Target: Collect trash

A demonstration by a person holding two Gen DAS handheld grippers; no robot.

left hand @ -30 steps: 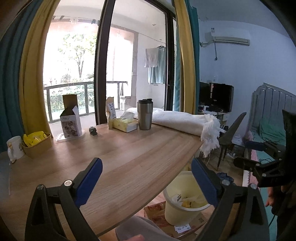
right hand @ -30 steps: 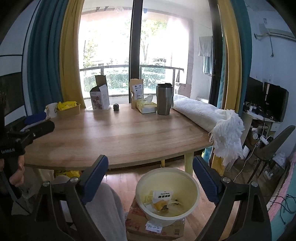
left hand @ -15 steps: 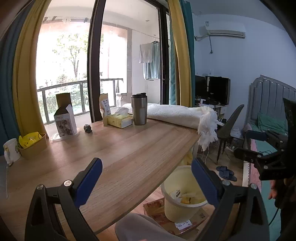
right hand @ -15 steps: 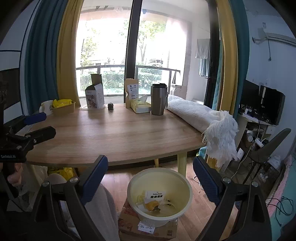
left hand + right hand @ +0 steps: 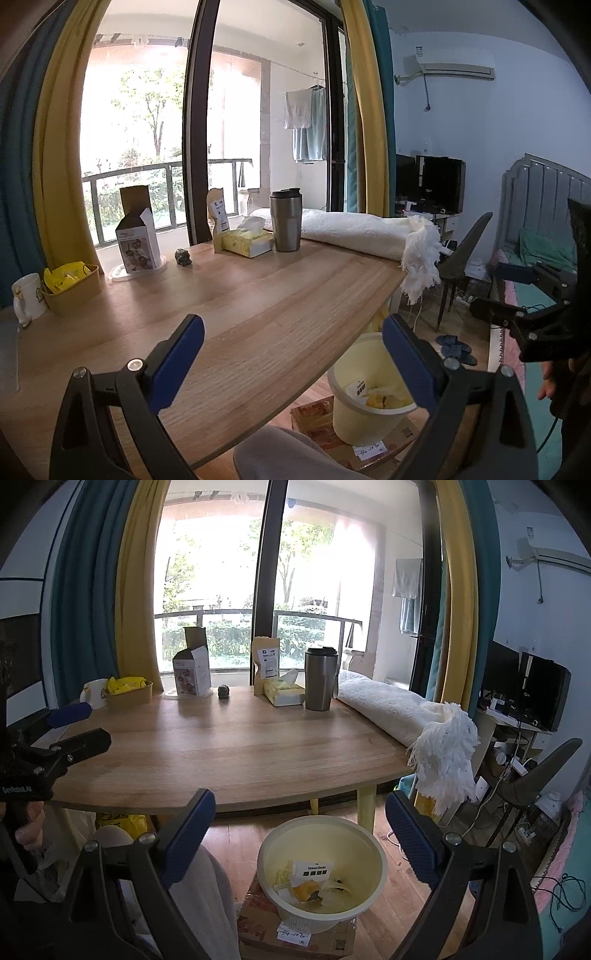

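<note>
A pale yellow trash bin [image 5: 266, 853] stands on the floor in front of the wooden table [image 5: 240, 753]. Inside it lie scraps of paper, a white labelled card [image 5: 314, 869] and something orange [image 5: 306, 889]. My right gripper [image 5: 300, 799] hangs open above the bin with nothing between its blue pads. My left gripper [image 5: 291, 328] is open and empty over the table's near edge, with the bin [image 5: 351, 417] below to its right. Each gripper appears in the other's view: the left gripper [image 5: 75, 726] at left, the right gripper [image 5: 517, 290] at right.
Along the table's far side stand a mug [image 5: 95, 692], a yellow basket [image 5: 129, 694], an open carton [image 5: 192, 670], a kraft pouch [image 5: 266, 662], a tissue box [image 5: 284, 694], a steel tumbler [image 5: 320, 679] and a rolled white blanket [image 5: 391, 709]. The bin sits on a cardboard box [image 5: 295, 932]. A dark chair [image 5: 535, 775] is right.
Both views have shifted only slightly. Both grippers stay open, and nothing has been taken hold of or let go.
</note>
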